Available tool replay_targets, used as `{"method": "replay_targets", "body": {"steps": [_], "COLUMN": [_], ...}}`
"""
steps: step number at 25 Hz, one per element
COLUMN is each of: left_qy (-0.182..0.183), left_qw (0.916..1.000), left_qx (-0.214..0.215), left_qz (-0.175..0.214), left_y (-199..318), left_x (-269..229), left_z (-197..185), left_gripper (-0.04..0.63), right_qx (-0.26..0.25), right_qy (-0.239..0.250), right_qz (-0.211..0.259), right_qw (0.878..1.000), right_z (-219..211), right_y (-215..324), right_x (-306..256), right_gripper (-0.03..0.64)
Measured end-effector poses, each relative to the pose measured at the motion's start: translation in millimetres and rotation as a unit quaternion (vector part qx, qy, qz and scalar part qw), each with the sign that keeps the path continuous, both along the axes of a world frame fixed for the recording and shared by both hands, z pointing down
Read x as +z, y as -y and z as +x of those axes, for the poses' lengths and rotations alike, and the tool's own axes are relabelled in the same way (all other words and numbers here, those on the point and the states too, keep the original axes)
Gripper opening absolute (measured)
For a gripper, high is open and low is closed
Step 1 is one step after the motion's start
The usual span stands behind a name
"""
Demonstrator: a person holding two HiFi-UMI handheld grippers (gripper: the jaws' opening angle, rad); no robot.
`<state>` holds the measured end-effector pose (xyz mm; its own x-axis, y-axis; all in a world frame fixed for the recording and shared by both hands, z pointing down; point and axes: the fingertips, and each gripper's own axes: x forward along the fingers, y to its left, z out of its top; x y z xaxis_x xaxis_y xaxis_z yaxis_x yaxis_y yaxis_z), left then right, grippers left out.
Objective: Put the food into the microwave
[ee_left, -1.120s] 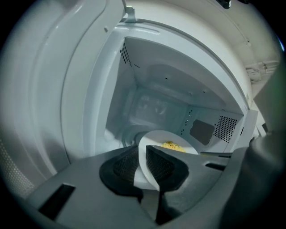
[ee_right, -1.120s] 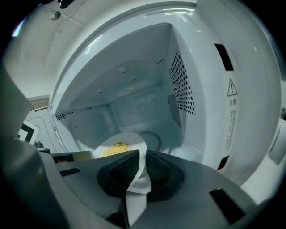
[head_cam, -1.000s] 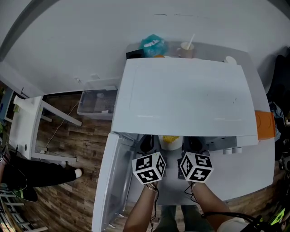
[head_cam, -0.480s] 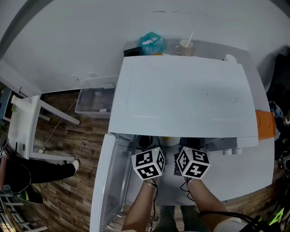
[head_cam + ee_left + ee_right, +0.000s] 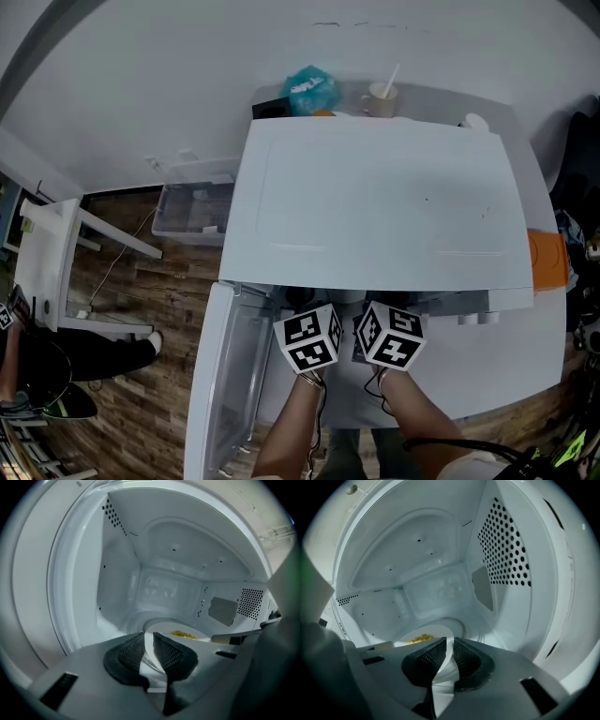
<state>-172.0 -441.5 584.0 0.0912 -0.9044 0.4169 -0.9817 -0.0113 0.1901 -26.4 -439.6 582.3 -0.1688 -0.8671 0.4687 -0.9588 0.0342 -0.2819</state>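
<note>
A white plate (image 5: pixel 165 631) carrying yellow food (image 5: pixel 183 633) hangs inside the white microwave cavity (image 5: pixel 154 585), just above its floor. My left gripper (image 5: pixel 150 645) is shut on the plate's near left rim. My right gripper (image 5: pixel 447 651) is shut on the rim at the other side, with the yellow food (image 5: pixel 419 639) ahead and to the left of its jaws. In the head view only the two marker cubes (image 5: pixel 307 339) (image 5: pixel 389 336) show at the microwave's mouth. The microwave's top (image 5: pixel 375 202) hides the jaws and the plate.
The microwave door (image 5: pixel 230 375) stands open at the left. Behind the microwave sit a teal bag (image 5: pixel 309 91) and a cup (image 5: pixel 382 94). An orange object (image 5: pixel 547 260) lies at the right. A clear plastic box (image 5: pixel 192 211) and a white stand (image 5: pixel 47 253) are on the wooden floor.
Both grippers have moved forward into the microwave with the plate. The food, seen at the opening a second ago in the head view, is now hidden under the top.
</note>
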Motion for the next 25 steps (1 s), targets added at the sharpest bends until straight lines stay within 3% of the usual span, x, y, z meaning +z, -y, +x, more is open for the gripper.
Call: {"method": "replay_targets", "body": {"steps": [10, 25], "left_qy": [-0.018, -0.027], "left_qw": [0.9995, 0.9991], "left_qx": [-0.019, -0.025], "left_qz": [0.02, 0.019], "left_y": [-2.2, -41.0], "left_x": [-8.3, -22.3], "left_z": [-3.8, 3.2], "left_gripper": [0.054, 0.054], "right_qx": [0.021, -0.011], "right_qy": [0.012, -0.016], "right_qz": [0.003, 0.021], "right_qw": [1.0, 1.0], "right_z": [8.3, 9.8], "right_y": [-1.4, -17.0], "right_x": [-0.2, -15.7], "right_gripper": [0.049, 0.051]}}
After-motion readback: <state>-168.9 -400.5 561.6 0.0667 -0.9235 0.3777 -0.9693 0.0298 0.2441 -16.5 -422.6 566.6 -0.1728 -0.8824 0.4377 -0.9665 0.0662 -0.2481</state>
